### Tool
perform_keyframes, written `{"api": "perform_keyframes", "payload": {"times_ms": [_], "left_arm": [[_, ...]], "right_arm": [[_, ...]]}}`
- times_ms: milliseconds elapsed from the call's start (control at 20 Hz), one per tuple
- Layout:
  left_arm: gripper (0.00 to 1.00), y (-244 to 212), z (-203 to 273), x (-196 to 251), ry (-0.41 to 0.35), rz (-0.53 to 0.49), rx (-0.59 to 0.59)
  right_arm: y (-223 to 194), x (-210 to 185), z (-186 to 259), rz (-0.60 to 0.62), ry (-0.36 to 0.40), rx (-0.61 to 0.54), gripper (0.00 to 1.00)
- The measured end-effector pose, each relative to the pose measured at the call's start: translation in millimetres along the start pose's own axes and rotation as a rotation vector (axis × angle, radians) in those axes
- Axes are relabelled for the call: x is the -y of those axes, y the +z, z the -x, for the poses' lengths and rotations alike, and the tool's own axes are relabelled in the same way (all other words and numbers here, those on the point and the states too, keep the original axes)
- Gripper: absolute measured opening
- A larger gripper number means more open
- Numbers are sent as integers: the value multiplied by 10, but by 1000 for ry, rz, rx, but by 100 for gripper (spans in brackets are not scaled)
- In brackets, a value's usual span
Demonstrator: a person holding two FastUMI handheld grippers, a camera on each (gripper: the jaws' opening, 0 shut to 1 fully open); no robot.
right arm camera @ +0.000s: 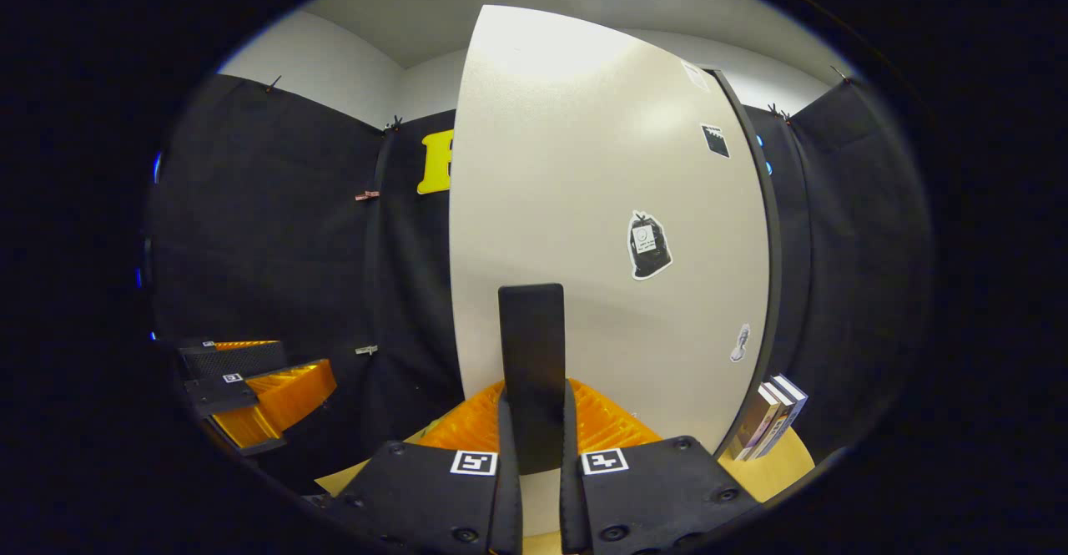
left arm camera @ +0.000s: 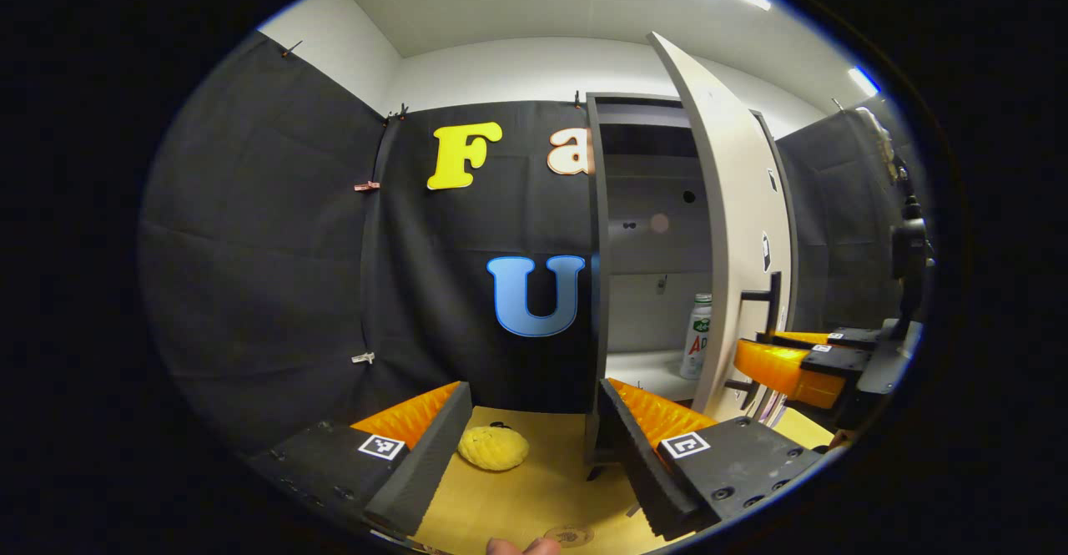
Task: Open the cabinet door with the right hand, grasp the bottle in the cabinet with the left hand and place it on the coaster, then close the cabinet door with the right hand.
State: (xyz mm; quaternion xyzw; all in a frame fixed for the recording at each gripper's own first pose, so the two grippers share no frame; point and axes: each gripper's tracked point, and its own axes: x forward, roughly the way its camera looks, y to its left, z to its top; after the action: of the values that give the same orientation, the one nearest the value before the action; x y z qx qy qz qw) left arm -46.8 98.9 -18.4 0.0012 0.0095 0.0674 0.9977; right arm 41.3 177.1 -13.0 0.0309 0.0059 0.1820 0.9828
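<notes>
left gripper view, bottle (left arm camera: 697, 336) beyond open hand-held gripper (left arm camera: 534, 430) — up-right

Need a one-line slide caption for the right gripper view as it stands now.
Right gripper, jaws shut on the cabinet door's handle, with the door swung partly open.

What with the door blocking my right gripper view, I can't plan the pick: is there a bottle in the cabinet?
Observer: Yes. A bottle stands upright on the cabinet's lower shelf, just past the door's edge.
Operator: Is the left claw lined up?
Observer: The left claw is open and short of the cabinet, pointing left of the opening.
Operator: And the coaster?
Observer: What looks like the coaster lies on the table below that claw, nearer than a yellow lump.
</notes>
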Motion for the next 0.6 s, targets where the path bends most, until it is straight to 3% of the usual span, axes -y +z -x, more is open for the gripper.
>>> {"api": "perform_keyframes", "payload": {"times_ms": [600], "left_arm": [[95, 42, -102, 565, -125, 20, 1]], "right_arm": [[105, 640, 683, 24, -78, -36, 21]]}}
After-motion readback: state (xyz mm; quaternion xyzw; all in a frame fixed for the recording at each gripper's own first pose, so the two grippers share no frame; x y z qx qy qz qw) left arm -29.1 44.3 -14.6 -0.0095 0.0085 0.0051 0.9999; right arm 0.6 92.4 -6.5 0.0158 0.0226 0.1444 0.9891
